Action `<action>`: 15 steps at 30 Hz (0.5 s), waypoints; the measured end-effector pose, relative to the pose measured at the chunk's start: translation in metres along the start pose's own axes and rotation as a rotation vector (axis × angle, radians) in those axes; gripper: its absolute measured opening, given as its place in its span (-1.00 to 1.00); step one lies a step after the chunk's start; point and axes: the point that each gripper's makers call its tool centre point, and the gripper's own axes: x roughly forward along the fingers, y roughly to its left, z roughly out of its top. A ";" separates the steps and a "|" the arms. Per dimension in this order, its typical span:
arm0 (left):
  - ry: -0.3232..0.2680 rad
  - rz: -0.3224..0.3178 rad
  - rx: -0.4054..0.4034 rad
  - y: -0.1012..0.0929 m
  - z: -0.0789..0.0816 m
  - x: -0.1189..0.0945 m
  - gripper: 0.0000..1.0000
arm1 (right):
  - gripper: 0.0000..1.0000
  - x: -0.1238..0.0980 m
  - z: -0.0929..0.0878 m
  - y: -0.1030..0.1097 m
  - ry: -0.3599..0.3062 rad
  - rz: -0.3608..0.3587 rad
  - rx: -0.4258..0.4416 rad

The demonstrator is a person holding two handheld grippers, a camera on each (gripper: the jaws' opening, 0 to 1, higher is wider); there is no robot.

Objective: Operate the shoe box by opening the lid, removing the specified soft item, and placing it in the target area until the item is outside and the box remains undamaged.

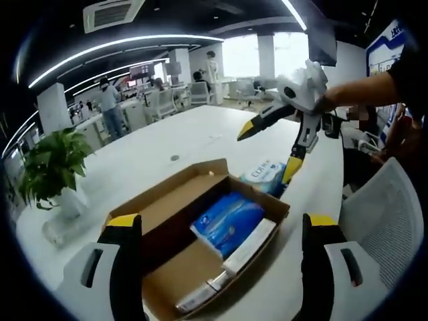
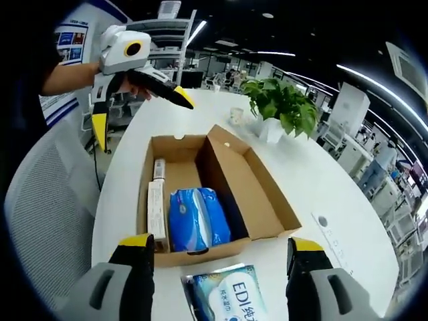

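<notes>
While the open shoe box (image 2: 200, 194) sits on the white table (image 2: 334, 187) in a bright office, a potted plant (image 2: 281, 107) stands nearby. My left gripper (image 2: 137, 120) hovers wide open above it; my right gripper (image 1: 271, 150) is spread wide too.

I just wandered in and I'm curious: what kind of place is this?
Probably an open-plan office: long white table, grey mesh chair, strip ceiling lights, rows of desks behind. An open brown cardboard box sits on the table.

A long white worktop (image 2: 334, 187) runs away across the office. On it sits an open cardboard shoe box (image 2: 251, 194), lid folded back flat. Just beside the box's short end lies a blue-and-white tissue pack (image 2: 231, 297). Farther along stands a leafy plant in a white pot (image 2: 281, 107), with a small cup (image 2: 235, 116) near it.
</notes>
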 end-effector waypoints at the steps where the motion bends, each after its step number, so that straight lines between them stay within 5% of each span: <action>1: -0.001 0.006 0.000 0.001 0.000 -0.002 0.98 | 0.60 0.001 0.000 0.000 -0.001 0.000 0.000; 15: -0.019 0.099 -0.030 0.006 -0.028 -0.037 0.98 | 0.49 0.015 0.007 0.001 -0.004 -0.016 -0.033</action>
